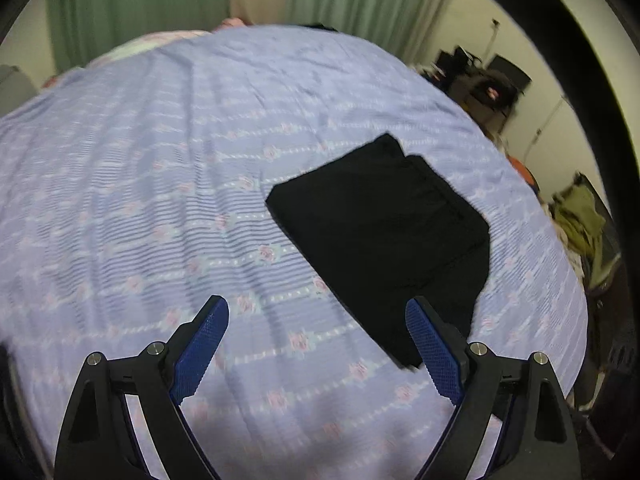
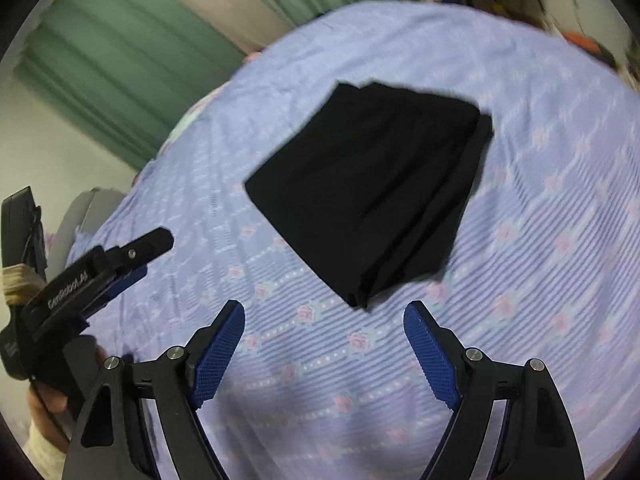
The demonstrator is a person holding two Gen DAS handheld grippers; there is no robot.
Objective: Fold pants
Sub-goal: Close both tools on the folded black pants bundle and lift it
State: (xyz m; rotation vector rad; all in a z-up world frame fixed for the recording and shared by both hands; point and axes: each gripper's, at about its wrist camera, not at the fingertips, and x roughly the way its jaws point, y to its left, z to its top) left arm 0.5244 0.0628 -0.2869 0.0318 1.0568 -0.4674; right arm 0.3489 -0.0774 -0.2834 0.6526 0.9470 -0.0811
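Note:
The black pants [image 1: 384, 236] lie folded into a compact rectangle on the lilac flowered bedsheet [image 1: 160, 200]. They also show in the right wrist view [image 2: 372, 188]. My left gripper [image 1: 316, 312] is open and empty, hovering above the sheet with its right finger over the pants' near edge. My right gripper [image 2: 324, 316] is open and empty, held above the sheet just short of the pants' near corner. The left gripper [image 2: 132, 260] also shows at the left of the right wrist view, held in a hand.
Green curtains [image 1: 132, 4] hang behind the bed. Cluttered dark furniture and bags [image 1: 484, 80] and a pile of olive clothes [image 1: 580, 216] stand beyond the bed's right edge. The bedsheet [image 2: 540, 280] spreads around the pants.

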